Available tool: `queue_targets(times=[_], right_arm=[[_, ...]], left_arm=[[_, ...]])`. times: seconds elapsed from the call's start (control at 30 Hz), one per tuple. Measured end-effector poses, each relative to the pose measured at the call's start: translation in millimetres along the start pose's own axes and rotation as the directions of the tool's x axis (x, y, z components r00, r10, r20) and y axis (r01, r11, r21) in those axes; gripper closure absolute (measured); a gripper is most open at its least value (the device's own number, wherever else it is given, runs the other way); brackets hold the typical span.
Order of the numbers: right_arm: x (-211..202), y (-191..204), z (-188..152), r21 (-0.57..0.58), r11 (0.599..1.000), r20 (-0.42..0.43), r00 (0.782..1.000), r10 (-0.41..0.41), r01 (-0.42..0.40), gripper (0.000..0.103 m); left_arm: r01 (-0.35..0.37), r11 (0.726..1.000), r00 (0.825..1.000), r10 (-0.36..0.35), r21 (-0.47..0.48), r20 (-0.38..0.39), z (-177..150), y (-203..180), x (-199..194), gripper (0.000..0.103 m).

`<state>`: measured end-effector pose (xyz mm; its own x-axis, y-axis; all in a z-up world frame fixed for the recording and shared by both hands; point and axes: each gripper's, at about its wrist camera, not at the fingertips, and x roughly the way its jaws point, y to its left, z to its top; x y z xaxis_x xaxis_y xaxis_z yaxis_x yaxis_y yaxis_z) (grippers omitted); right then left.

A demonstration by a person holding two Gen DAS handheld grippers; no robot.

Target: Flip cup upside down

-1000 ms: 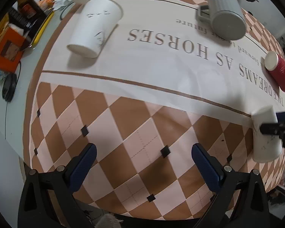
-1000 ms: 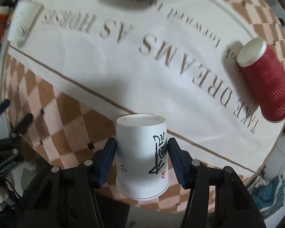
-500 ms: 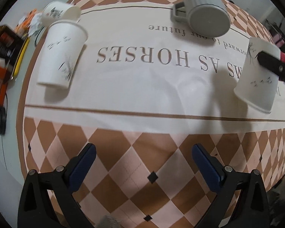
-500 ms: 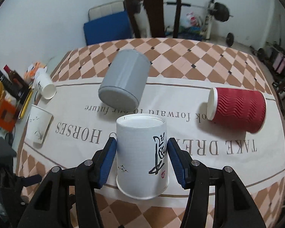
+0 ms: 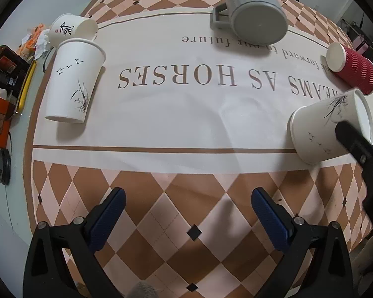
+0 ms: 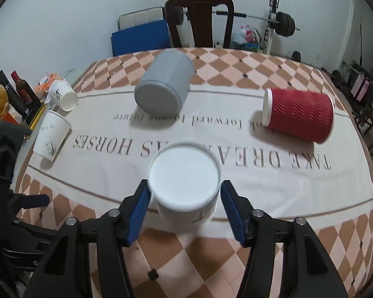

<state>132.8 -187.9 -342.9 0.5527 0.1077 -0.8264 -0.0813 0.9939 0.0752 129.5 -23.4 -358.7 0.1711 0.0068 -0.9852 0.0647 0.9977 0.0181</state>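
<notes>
My right gripper point(image 6: 184, 207) is shut on a white paper cup point(image 6: 185, 176) with ink drawings. The cup is turned so its flat white base faces the camera. In the left wrist view the same cup point(image 5: 323, 129) is tilted just above the cloth at the right, wide rim down-left, with the right gripper's finger point(image 5: 353, 139) across it. My left gripper point(image 5: 186, 216) is open and empty above the checkered front part of the tablecloth point(image 5: 186, 129).
On the cloth lie a grey mug point(image 6: 164, 87) on its side, a red ribbed cup point(image 6: 298, 115) on its side, a white cup point(image 6: 51, 139) standing rim up, and another white cup point(image 6: 63, 95) on its side. Bottles and boxes point(image 6: 15, 94) crowd the left edge. A chair point(image 6: 199, 19) stands behind the table.
The right gripper has rotated the white cup from side-on to base facing the camera and lowered it toward the cloth. The left gripper has drifted slightly; it stays open.
</notes>
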Motion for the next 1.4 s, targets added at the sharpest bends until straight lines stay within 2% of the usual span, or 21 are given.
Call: queue_targets(times=[0.03, 0.13, 0.23, 0.3, 0.37, 0.47, 0.53, 0.6, 0.63, 0.8, 1.03, 1.2, 1.4], right_arm=[[-2, -1, -1, 0.003, 1.000, -0.002, 1.000, -0.006, 0.006, 0.028], [-19, -7, -6, 0.005, 0.999, -0.001, 0.999, -0.039, 0.039, 0.015], [-43, -17, -10, 0.016, 0.996, -0.028, 0.996, -0.086, 0.086, 0.005], [-62, -23, -12, 0.018, 0.995, -0.041, 0.994, -0.101, 0.102, 0.002], [-88, -27, -13, 0.004, 0.991, -0.047, 0.990, -0.137, 0.137, 0.002], [-130, -34, -11, 0.008, 0.987, -0.048, 0.986, -0.158, 0.158, 0.002], [-160, -39, -10, 0.018, 0.989, -0.049, 0.988, -0.144, 0.146, 0.002], [-190, -41, -7, 0.019, 0.988, -0.042, 0.987, -0.154, 0.155, 0.002], [-204, -42, -6, 0.016, 0.986, -0.038, 0.985, -0.168, 0.169, 0.002], [-268, -42, 0, 0.028, 0.979, -0.022, 0.979, -0.201, 0.202, 0.002], [-339, -32, -3, 0.039, 0.979, 0.021, 0.979, -0.203, 0.202, 0.002], [-374, -20, -5, 0.048, 0.977, 0.046, 0.976, -0.212, 0.210, 0.002], [-405, -8, -9, 0.079, 0.971, 0.065, 0.971, -0.232, 0.226, 0.002]], left_arm=[[-0.003, 1.000, 1.000, 0.003, 0.001, 0.003, 0, 2, -5, 0.000], [-0.019, 1.000, 1.000, 0.019, 0.002, 0.019, -6, -6, -23, 0.000], [-0.033, 0.999, 0.999, 0.033, -0.005, 0.040, -15, -17, -49, 0.000], [-0.027, 0.999, 0.997, 0.028, -0.018, 0.074, -24, -26, -77, 0.000], [-0.038, 0.999, 0.994, 0.039, -0.020, 0.102, -30, -23, -96, 0.000], [-0.025, 0.999, 0.986, 0.030, -0.037, 0.166, -40, -24, -144, 0.000], [-0.008, 0.999, 0.981, 0.016, -0.045, 0.192, -41, -24, -165, 0.000], [-0.008, 0.999, 0.971, 0.019, -0.049, 0.237, -49, -30, -198, 0.000], [-0.006, 0.999, 0.968, 0.018, -0.048, 0.250, -43, -27, -200, 0.000], [-0.007, 0.998, 0.941, 0.025, -0.055, 0.337, -54, -28, -255, 0.000], [-0.009, 0.996, 0.918, 0.042, -0.086, 0.393, -77, -19, -301, 0.000], [0.013, 0.996, 0.914, 0.026, -0.093, 0.404, -90, -10, -320, 0.000], [0.001, 0.998, 0.910, 0.026, -0.065, 0.415, -101, -4, -337, 0.000]])
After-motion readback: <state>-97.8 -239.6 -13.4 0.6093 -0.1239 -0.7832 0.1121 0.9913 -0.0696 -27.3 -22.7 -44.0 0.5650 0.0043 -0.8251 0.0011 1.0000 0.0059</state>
